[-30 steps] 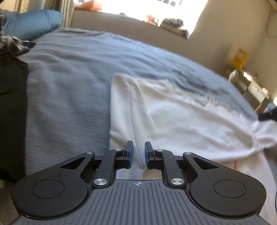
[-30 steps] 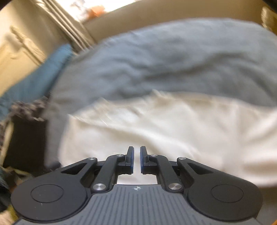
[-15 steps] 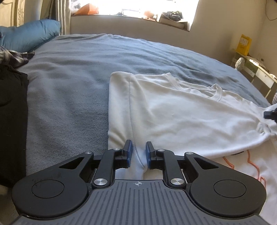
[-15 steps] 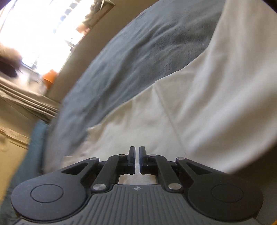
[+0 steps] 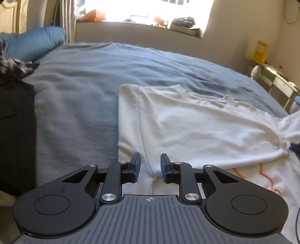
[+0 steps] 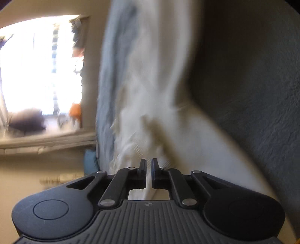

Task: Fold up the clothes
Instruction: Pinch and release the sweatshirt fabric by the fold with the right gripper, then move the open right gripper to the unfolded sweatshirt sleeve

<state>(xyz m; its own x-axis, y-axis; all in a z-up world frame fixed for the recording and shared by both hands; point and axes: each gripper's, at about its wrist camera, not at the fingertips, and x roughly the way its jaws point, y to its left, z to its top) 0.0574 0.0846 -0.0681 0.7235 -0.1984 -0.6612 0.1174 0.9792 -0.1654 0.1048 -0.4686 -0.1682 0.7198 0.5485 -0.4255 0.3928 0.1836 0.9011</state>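
Left gripper (image 5: 149, 165) fingers opening, shirt (image 5: 196, 131) seam between them but not pinched. Right gripper (image 6: 148, 172) clamped tight on shirt fabric, blurry view. Shirt flat on bed (image 5: 78, 90), black garment (image 5: 15, 131) at 9 o'clock.

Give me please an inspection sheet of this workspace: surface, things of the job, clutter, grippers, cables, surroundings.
Surface: grey-blue blanket covering the bed.
Job's things: white T-shirt spread on the blanket, one side folded over; orange print shows near its lower right.
Clutter: black garment and checked cloth at the left; blue pillow behind them.
Grippers: left gripper is opening over the shirt's seam, pads not pressing it; right gripper is shut on white cloth, view rolled and blurred.
Cables: thin dark cable at the right edge.
Surroundings: bright window with a cluttered sill; yellow box on a side cabinet.
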